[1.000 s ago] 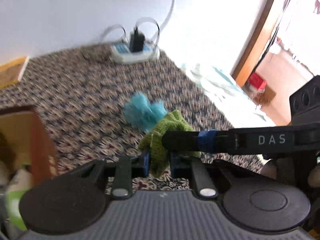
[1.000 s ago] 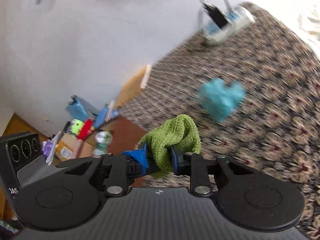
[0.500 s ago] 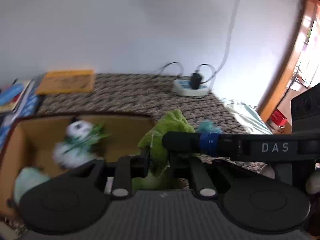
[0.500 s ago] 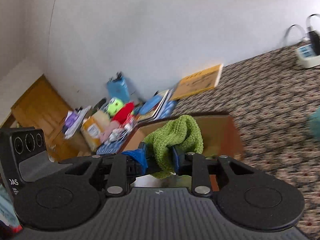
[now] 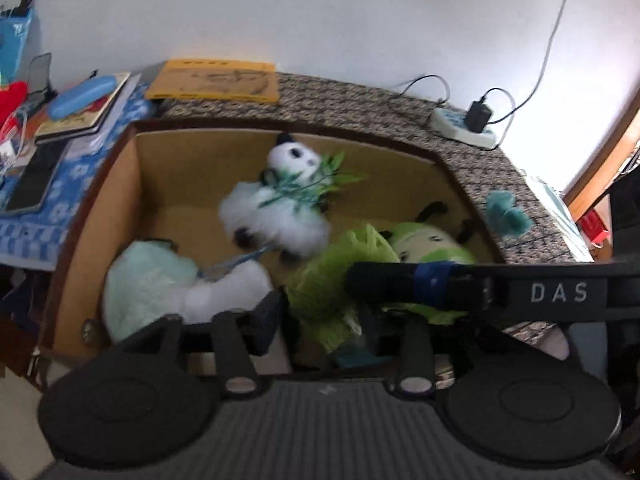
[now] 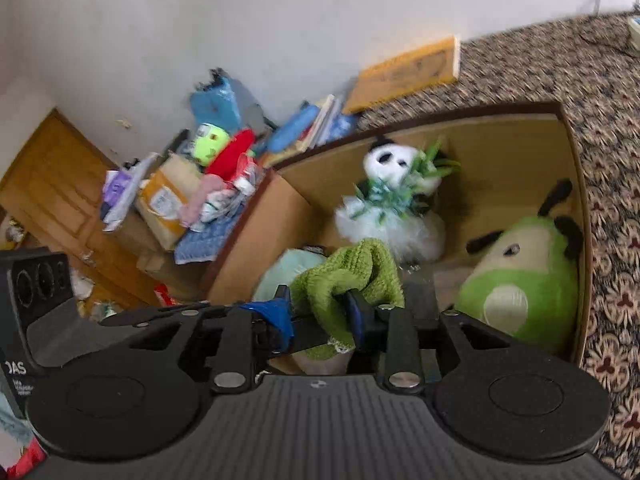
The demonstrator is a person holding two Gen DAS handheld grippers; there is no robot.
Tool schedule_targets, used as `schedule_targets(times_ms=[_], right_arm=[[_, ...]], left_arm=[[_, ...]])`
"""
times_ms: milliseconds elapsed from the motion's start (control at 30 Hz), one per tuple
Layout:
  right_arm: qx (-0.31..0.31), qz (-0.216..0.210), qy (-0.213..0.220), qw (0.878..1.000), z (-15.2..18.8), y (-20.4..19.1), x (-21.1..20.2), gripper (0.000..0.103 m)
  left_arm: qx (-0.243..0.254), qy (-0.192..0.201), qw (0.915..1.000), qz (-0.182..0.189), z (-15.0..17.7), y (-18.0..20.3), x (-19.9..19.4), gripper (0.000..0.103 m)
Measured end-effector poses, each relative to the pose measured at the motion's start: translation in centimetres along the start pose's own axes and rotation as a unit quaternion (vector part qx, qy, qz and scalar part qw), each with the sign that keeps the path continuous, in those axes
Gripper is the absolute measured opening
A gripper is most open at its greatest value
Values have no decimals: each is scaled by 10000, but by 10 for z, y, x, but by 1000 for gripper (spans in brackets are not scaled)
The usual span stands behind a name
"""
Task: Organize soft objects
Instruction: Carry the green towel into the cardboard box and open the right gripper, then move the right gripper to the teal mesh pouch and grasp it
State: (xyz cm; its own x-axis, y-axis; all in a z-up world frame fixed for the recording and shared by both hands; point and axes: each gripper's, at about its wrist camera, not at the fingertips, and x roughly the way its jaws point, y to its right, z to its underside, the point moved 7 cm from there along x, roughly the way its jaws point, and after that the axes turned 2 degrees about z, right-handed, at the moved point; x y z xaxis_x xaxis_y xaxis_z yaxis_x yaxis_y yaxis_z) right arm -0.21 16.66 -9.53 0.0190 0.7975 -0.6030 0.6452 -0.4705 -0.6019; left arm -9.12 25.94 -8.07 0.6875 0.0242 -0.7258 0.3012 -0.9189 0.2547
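Observation:
A green knitted cloth [image 6: 348,276] hangs over an open cardboard box [image 5: 100,184], also in the right wrist view [image 6: 576,184]. My right gripper [image 6: 320,308] is shut on the cloth. My left gripper [image 5: 320,320] now stands open around it, and the cloth [image 5: 324,292] still shows between the parted fingers. The box holds a white panda plush [image 5: 280,208], a pale mint plush [image 5: 160,280] and a green round plush [image 6: 524,276]. A teal soft object [image 5: 506,216] lies on the patterned surface right of the box.
A power strip with a charger [image 5: 464,124] and a yellow book [image 5: 216,82] lie by the wall. Books, a blue case and clutter [image 5: 60,108] lie left of the box. A wooden door [image 6: 48,192] stands far left.
Both grippers carried the green cloth from the patterned surface to above the box. The left gripper's fingers have parted; the right stays shut on the cloth. The teal object stayed behind.

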Motion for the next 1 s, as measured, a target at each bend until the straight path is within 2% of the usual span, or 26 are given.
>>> schedule_targets(times_ms=[133, 400, 567, 700, 833, 1000], right_arm=[[150, 261, -45, 9995, 6, 5, 0, 16], [255, 506, 50, 9984, 10, 10, -9, 16], [48, 720, 428, 9965, 1, 5, -27, 16], [-216, 971, 814, 9917, -5, 4, -46, 16], [-552, 1291, 1232, 9824, -6, 4, -65, 16], [-877, 1680, 1562, 9694, -3, 12, -86, 16]], left_arm=[[-8, -70, 10000, 26, 2, -12, -5, 49], [229, 106, 9997, 70, -7, -9, -11, 51], [530, 256, 9982, 91, -17, 5, -15, 53], [769, 313, 9962, 253, -22, 21, -17, 54], [1002, 303, 9934, 477, -23, 40, -17, 54], [1242, 306, 9901, 571, -22, 65, -12, 57]])
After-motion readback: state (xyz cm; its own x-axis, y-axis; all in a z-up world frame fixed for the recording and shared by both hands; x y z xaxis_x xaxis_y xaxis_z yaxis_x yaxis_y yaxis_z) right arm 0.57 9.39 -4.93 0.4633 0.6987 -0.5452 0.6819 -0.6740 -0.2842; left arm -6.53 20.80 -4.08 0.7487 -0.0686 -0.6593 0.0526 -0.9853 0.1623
